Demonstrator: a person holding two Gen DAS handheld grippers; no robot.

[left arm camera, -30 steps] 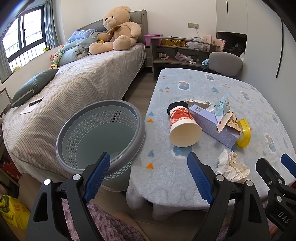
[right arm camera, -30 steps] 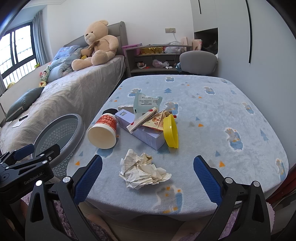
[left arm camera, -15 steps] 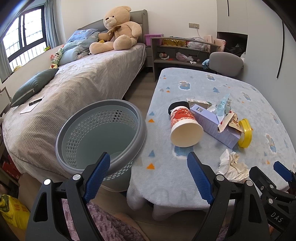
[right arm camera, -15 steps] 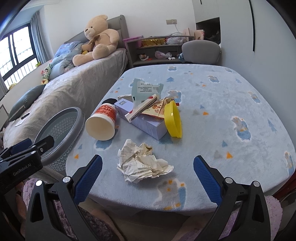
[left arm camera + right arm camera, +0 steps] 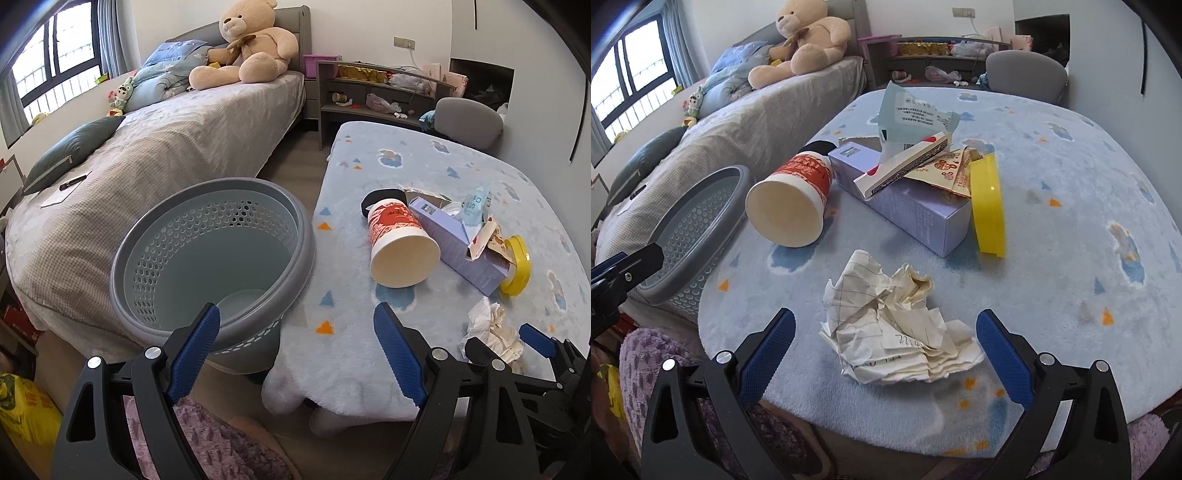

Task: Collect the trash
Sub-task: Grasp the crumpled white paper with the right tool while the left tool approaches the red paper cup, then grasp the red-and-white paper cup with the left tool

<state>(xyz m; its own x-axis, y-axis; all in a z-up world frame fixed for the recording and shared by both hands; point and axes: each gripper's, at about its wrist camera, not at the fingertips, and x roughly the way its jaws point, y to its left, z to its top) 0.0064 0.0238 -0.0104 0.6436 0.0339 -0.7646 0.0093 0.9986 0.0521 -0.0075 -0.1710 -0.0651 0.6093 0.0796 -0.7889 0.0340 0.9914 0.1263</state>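
Observation:
Trash lies on a table with a light blue fleece cover (image 5: 1071,206). A crumpled paper ball (image 5: 897,325) lies close in front of my open right gripper (image 5: 884,345), between its blue fingers. Behind it lie a red-and-white paper cup (image 5: 792,199) on its side, a lilac box (image 5: 912,206), a yellow lid (image 5: 988,206) and wrappers (image 5: 912,114). My left gripper (image 5: 297,350) is open and empty, held over the table's near left edge beside the grey perforated bin (image 5: 210,258). The paper ball (image 5: 491,328) and right gripper (image 5: 517,343) also show in the left wrist view.
A bed (image 5: 155,147) with a large teddy bear (image 5: 251,44) stands left of the bin. A grey chair (image 5: 1027,74) and a cluttered shelf (image 5: 384,92) stand beyond the table's far end. A yellow bag (image 5: 26,413) lies on the floor at the lower left.
My right gripper has moved forward and down towards the crumpled paper, which now lies between its open fingers. The left gripper has barely moved.

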